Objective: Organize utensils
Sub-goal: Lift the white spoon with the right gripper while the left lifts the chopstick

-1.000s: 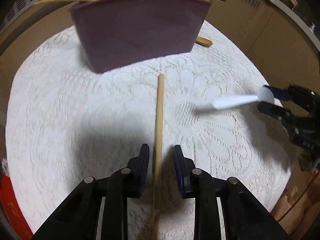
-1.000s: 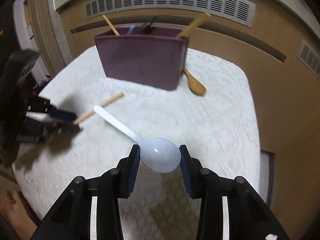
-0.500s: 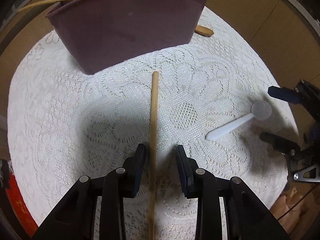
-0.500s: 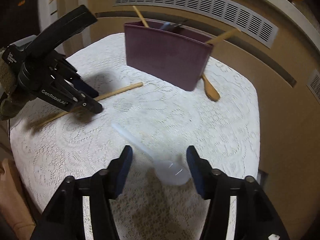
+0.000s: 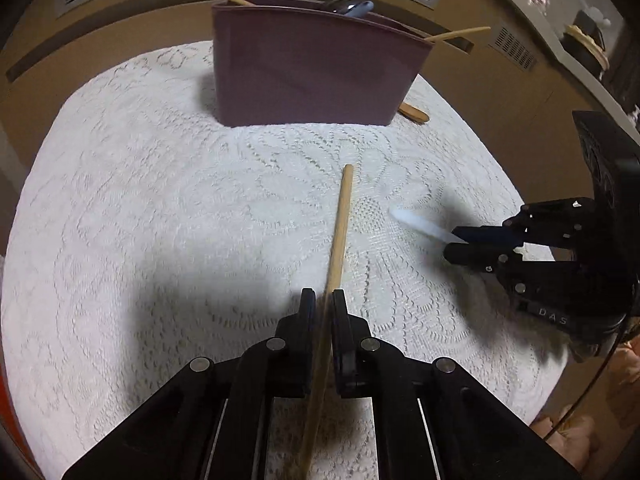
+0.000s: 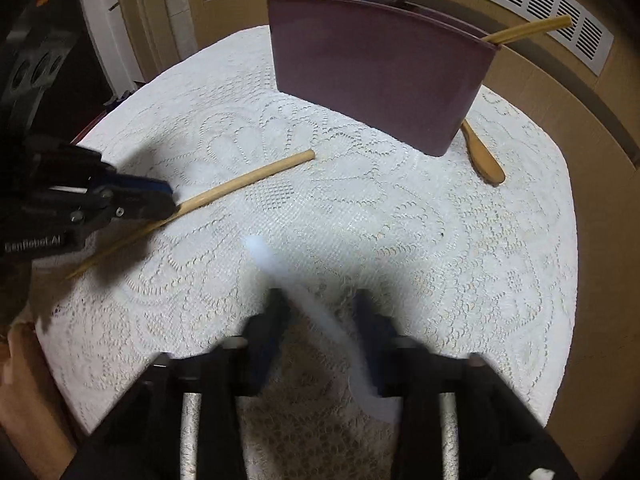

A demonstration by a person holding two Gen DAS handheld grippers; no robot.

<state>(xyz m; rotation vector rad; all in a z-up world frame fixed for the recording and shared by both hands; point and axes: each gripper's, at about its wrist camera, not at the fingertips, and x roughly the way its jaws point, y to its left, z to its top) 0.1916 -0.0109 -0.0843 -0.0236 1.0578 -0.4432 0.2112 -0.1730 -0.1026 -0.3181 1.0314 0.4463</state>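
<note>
A long wooden stick [image 5: 340, 224] lies on the white lace cloth [image 5: 160, 208], pointing at the purple utensil holder [image 5: 312, 72]. My left gripper [image 5: 323, 300] is closing and its pads pinch the stick near its lower half; the right wrist view also shows this left gripper [image 6: 168, 200] on the stick [image 6: 248, 180]. My right gripper [image 5: 452, 242] is closing on the handle of a white plastic spoon [image 5: 416, 222], which shows blurred. In its own view the right gripper [image 6: 320, 308] and the spoon [image 6: 272, 264] are smeared by motion.
The holder [image 6: 376, 64] stands at the far side of the cloth with wooden sticks and a blue-grey utensil poking out. A wooden spoon [image 6: 484, 156] lies beside its right end. Brown panels with vent grilles rise behind the table.
Both grippers went from open around their utensils to closed on them. The left now pinches the stick. The right dropped the spoon's bowl, shifted, and now grips its handle.
</note>
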